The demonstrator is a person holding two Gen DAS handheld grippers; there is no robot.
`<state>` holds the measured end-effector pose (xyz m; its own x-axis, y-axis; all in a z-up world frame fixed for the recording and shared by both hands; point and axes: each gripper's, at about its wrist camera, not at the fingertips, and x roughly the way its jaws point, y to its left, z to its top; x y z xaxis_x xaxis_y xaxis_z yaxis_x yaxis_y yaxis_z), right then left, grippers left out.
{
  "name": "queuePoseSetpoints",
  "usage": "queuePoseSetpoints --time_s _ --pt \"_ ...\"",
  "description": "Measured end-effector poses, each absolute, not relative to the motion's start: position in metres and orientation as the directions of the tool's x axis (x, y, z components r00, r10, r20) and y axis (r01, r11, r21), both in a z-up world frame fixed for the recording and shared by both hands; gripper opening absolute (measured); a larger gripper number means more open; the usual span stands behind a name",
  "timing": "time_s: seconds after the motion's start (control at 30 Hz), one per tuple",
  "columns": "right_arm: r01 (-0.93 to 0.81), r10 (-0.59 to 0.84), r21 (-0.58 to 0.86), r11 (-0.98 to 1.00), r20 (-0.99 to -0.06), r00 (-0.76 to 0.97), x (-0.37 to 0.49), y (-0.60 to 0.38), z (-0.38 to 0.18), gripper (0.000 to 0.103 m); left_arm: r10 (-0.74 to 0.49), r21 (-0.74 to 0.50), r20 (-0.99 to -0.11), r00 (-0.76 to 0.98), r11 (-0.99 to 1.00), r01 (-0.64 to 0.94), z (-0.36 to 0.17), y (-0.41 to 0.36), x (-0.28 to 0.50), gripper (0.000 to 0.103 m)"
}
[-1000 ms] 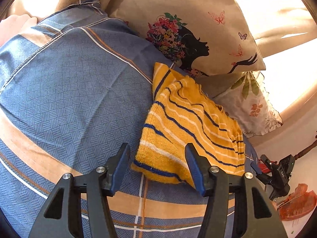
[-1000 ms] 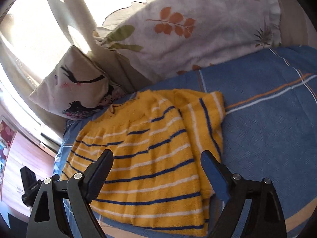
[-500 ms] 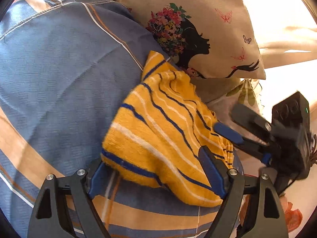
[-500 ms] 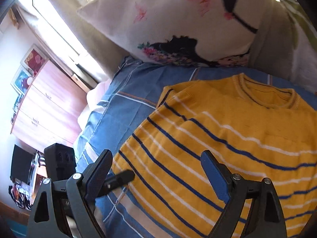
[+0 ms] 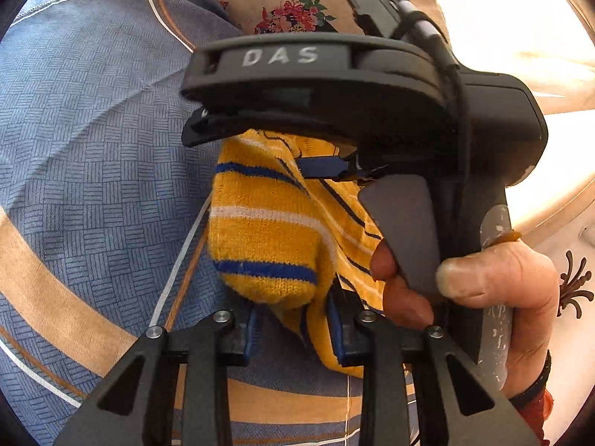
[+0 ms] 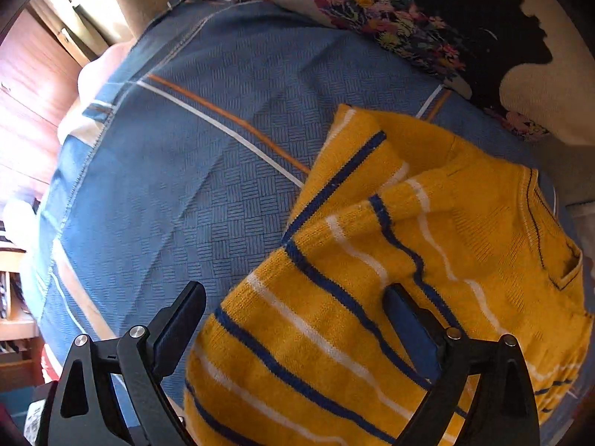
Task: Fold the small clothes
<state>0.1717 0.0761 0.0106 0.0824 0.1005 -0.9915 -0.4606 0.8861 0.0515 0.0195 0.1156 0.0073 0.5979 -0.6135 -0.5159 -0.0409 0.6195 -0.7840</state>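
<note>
Your left gripper [image 5: 290, 330] pinches the sweater [image 5: 267, 230] hem, prob. to fold it toward the pillow [image 6: 483, 37]; right gripper [image 6: 293, 319] gapes wide over the sweater, nothing held.

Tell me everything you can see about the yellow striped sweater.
The sweater is small, mustard-yellow knit with navy and white stripes and a ribbed neckline. It lies rumpled and partly folded on the blue patterned bedspread. The left tool is shut on a bunched fold of it; the right tool is open, straddling its edge.
</note>
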Motion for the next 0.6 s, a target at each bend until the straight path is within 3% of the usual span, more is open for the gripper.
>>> queuePoseSetpoints --time_s 0.1,0.17,0.2,0.27,0.37,0.5,0.6 --pt "-0.525 0.021 -0.058 0.849 -0.989 0.143 0.160 0.084 0.008 0.092 -0.615 -0.781 -0.516 0.596 0.623 -0.033 0.012 0.114 0.016 0.027" --pt "-0.548 -0.017 -0.129 0.826 -0.979 0.204 0.152 0.081 0.012 0.071 -0.610 -0.774 -0.516 0.601 0.632 -0.023 0.016 0.111 0.011 0.027" --pt "-0.545 -0.018 -0.143 0.826 -0.973 0.229 0.150 0.074 0.017 0.052 -0.613 -0.776 -0.514 0.600 0.631 -0.019 0.019 0.110 0.009 0.027" --pt "-0.532 0.060 -0.071 0.844 -0.973 0.225 0.149 0.056 0.030 0.027 -0.628 -0.782 -0.498 0.598 0.623 0.002 0.028 0.109 0.002 0.027" --pt "-0.491 0.166 0.019 0.871 -0.952 0.258 0.145 0.018 0.054 0.021 -0.624 -0.773 -0.475 0.620 0.633 0.045 0.050 0.108 -0.013 0.030" --pt "-0.403 0.282 0.144 0.904 -0.908 0.309 0.137 -0.052 0.076 0.018 -0.583 -0.754 -0.461 0.669 0.655 0.051 0.068 0.122 -0.040 0.049" --pt "-0.309 0.347 0.241 0.920 -0.867 0.357 0.124 -0.111 0.084 0.018 -0.561 -0.736 -0.481 0.674 0.676 0.037 0.072 0.120 -0.047 0.049"
